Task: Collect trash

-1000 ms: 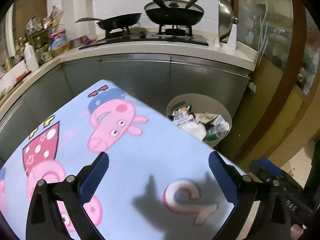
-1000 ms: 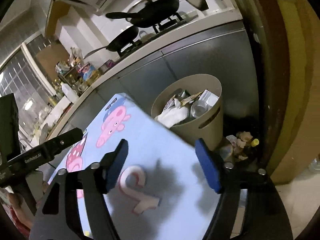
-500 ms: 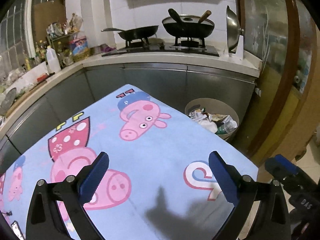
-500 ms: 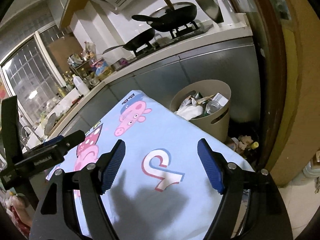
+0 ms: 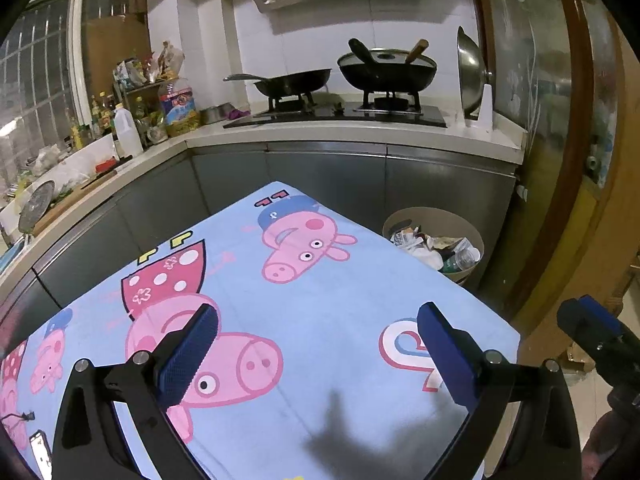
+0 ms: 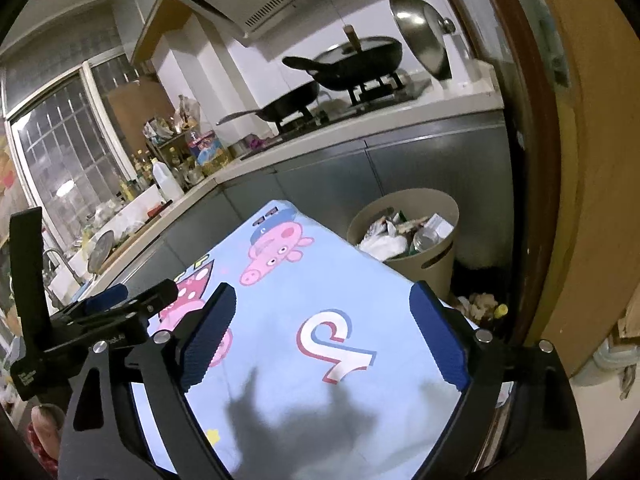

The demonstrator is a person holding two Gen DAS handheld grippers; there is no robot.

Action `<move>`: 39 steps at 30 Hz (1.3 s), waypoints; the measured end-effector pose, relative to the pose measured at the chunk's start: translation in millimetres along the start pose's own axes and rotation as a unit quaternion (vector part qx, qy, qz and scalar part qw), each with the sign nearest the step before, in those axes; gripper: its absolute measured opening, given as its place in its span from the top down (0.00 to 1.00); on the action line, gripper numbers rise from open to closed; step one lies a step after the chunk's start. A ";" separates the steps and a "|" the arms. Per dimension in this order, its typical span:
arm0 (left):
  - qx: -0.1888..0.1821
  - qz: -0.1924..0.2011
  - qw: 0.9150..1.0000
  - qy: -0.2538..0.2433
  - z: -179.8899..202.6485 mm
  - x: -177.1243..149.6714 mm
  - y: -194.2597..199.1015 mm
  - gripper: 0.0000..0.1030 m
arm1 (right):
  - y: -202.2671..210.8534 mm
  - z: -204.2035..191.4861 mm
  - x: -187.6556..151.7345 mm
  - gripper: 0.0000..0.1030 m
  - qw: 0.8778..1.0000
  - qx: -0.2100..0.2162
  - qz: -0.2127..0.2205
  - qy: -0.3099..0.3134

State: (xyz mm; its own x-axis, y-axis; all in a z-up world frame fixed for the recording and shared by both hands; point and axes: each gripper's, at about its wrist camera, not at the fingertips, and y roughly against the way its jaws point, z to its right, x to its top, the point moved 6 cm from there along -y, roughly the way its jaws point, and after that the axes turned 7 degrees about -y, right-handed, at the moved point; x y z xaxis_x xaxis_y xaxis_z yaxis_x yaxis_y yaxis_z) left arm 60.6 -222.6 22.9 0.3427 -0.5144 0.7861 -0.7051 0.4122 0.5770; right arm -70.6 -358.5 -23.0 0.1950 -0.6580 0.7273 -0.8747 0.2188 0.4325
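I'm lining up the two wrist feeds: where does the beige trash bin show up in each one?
Left wrist view: the trash bin sits right of centre, past the far right edge of the cartoon cloth, below the counter.
Right wrist view: the trash bin sits right of centre, beyond the cloth's right edge.
Shared landmark: the lidded black wok on the stove.

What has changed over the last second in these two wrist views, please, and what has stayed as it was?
Both grippers have drawn back and up from the trash bin: it now looks smaller and farther off, and more of the cartoon cloth shows. The right gripper is opening its fingers with nothing between them. The left gripper stays open and empty. The bin, still full, and the pans on the stove have not moved.
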 end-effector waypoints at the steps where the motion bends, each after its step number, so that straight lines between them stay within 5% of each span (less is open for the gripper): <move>1: 0.001 0.001 1.000 0.000 0.0 -0.7 1.1 0.04 | 1.7 -1.7 0.0 0.14 1.000 0.001 0.002 0.002; 39: -0.009 -0.013 1.000 0.005 -9.4 -10.4 17.5 0.04 | 10.6 -22.6 -2.3 0.12 0.999 0.041 -0.010 -0.001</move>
State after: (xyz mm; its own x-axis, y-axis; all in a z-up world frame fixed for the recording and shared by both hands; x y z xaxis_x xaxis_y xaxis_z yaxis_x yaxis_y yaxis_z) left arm 50.5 -203.0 27.0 0.3668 -0.5166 0.7737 -0.6855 0.4121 0.6002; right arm -70.3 -338.3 -8.0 0.2118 -0.6632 0.7179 -0.9037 0.1467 0.4022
